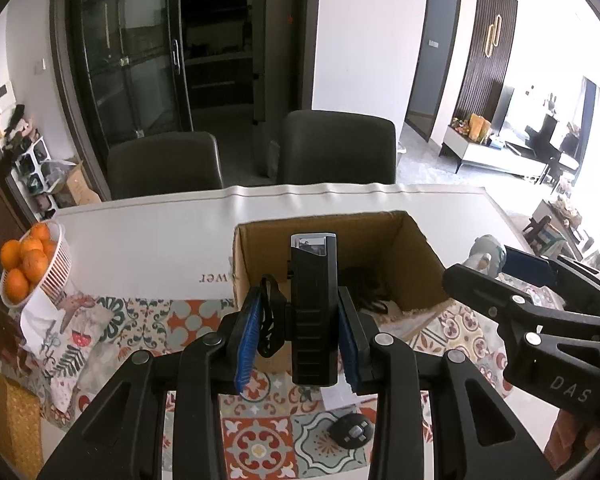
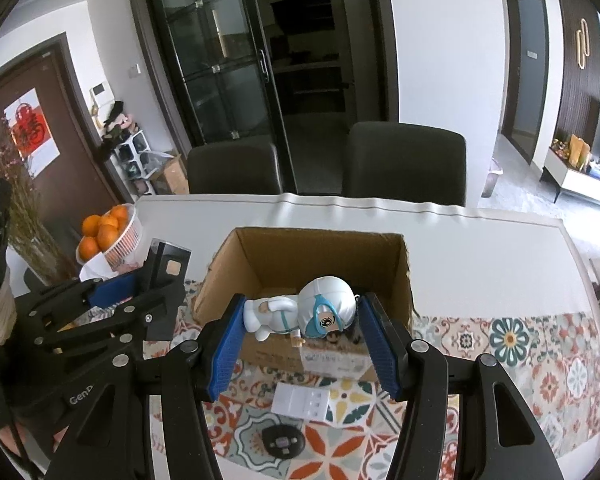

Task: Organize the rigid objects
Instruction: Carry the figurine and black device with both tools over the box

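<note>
Left hand-held gripper (image 1: 300, 332) clamps a stiff black device (image 1: 314, 312) at mid-frame over the box (image 1: 414, 256), while the right hand-held gripper (image 2: 302, 340) pinches a light, hard, likely slippery figurine (image 2: 300, 312) by head and feet.

- A black ridged rectangular device (image 1: 314, 312) stands upright, clamped between blue jaws, before the open cardboard box (image 1: 260, 248).
- A white-suited figurine (image 2: 304, 314) lies sideways, gripped over the box's near edge.
- A white card (image 2: 302, 400) and a black round gadget (image 2: 283, 442) lie on the patterned tabletop.
</note>
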Motion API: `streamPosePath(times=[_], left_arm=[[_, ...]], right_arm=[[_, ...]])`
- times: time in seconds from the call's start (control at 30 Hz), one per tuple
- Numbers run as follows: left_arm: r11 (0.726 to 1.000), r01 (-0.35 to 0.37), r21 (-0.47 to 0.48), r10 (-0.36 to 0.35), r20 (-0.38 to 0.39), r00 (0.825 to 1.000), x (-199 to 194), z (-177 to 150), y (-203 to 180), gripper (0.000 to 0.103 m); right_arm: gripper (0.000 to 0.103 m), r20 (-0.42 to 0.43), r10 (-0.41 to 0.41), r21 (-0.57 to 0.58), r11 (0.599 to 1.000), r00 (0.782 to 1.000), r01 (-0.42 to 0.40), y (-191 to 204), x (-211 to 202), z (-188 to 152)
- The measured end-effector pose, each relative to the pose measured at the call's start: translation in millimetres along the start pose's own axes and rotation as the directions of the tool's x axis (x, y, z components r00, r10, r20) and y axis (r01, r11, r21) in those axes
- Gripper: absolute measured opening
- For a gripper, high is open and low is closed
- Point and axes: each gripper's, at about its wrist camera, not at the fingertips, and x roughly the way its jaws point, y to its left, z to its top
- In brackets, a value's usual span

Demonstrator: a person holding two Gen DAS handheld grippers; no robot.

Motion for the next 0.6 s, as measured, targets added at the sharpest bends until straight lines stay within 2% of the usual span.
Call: streamPosePath(times=[0.3, 0.6], left_arm=[[1.0, 0.006, -0.008, -0.006, -0.042, 0.999, 24, 24, 4, 0.035], [1.0, 0.002, 0.004, -0.001, -0.136, 0.991, 64, 37, 3, 0.037]], right_arm=[[0.057, -0.028, 0.025, 0.021, 0.999, 0.999, -0.024, -7, 24, 21], [0.057, -0.125, 0.036, 0.05, 0.998, 0.992, -0.03, -22, 63, 28]])
